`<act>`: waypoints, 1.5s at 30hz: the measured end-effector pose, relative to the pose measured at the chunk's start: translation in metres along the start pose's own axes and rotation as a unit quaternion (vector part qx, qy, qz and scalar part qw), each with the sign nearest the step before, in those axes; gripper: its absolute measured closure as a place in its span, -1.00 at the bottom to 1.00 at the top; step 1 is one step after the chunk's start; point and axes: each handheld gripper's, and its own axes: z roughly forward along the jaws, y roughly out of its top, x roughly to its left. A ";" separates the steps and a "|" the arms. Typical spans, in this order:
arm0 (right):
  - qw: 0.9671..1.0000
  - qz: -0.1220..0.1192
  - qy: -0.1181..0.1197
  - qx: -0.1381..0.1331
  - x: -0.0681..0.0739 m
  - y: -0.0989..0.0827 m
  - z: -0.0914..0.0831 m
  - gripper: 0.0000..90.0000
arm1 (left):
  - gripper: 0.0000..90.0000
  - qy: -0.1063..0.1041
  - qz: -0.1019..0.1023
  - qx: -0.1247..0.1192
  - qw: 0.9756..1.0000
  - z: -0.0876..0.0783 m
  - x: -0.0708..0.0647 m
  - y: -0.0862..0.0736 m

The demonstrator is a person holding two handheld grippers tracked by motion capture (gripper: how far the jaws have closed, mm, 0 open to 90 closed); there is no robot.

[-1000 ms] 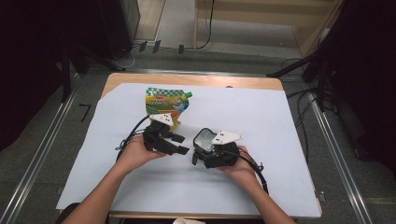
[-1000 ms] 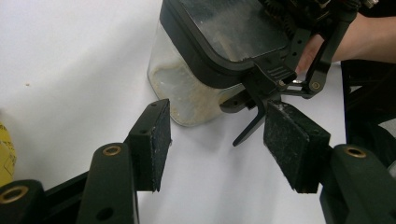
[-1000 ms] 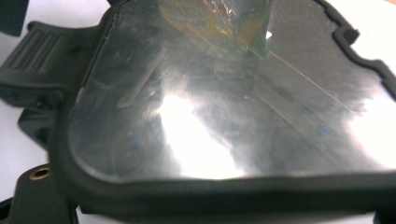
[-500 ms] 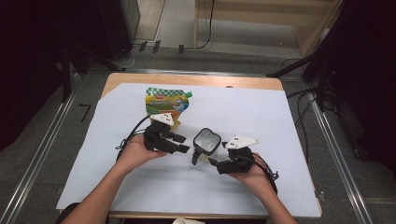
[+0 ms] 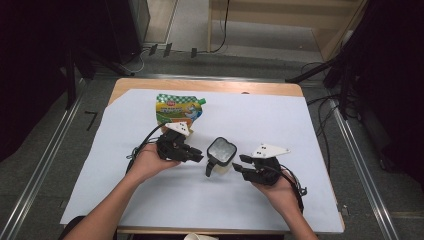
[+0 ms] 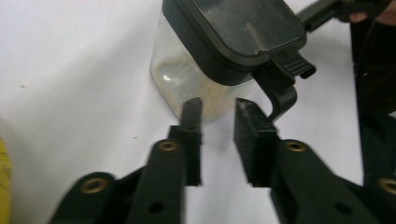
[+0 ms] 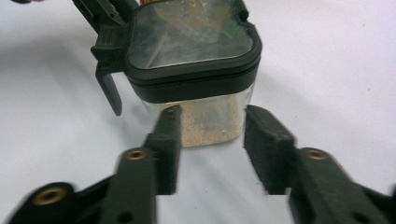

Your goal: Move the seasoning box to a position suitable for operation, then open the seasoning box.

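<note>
High view: a clear square container (image 5: pixel 221 156) with a black latch lid stands near the middle of the white sheet (image 5: pixel 300 130) that covers the desk (image 5: pixel 210 85). It holds a shallow layer of pale granules at the bottom, and a black latch tab hangs down from the lid at about seven o'clock. The left tongs (image 5: pixel 196 155) lie just beside it at nine o'clock and the right tongs (image 5: pixel 241 165) just beside it at four o'clock, each held in a hand; neither touches it.

In the left gripper view, the left tongs (image 6: pixel 218 122) have just been closing and now stand at a narrow gap with nothing between the pads; the container (image 6: pixel 205 84) sits just beyond the tips, at twelve o'clock. In the right gripper view, the right tongs (image 7: pixel 212 126) have also just been closing, to a medium gap, and are empty, with the container (image 7: pixel 196 84) right ahead of the tips and its latch tab at ten o'clock.

A green and yellow spouted pouch (image 5: pixel 177 110) lies flat at eleven o'clock from the container, well apart from it, near the far edge of the sheet.
</note>
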 end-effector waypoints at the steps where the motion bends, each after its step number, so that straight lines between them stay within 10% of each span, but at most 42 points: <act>1: 1.000 0.009 -0.001 0.000 0.000 0.000 -0.001 0.57 | 0.83 0.000 0.000 0.000 1.000 0.000 0.000 0.000; 10: 1.000 0.028 0.009 0.004 0.000 -0.002 0.006 1.00 | 1.00 -0.015 -0.015 -0.011 1.000 0.004 -0.001 0.006; 45: 0.999 0.048 -0.004 0.012 -0.007 0.003 0.008 1.00 | 1.00 -0.008 -0.023 -0.014 1.000 0.020 -0.001 0.004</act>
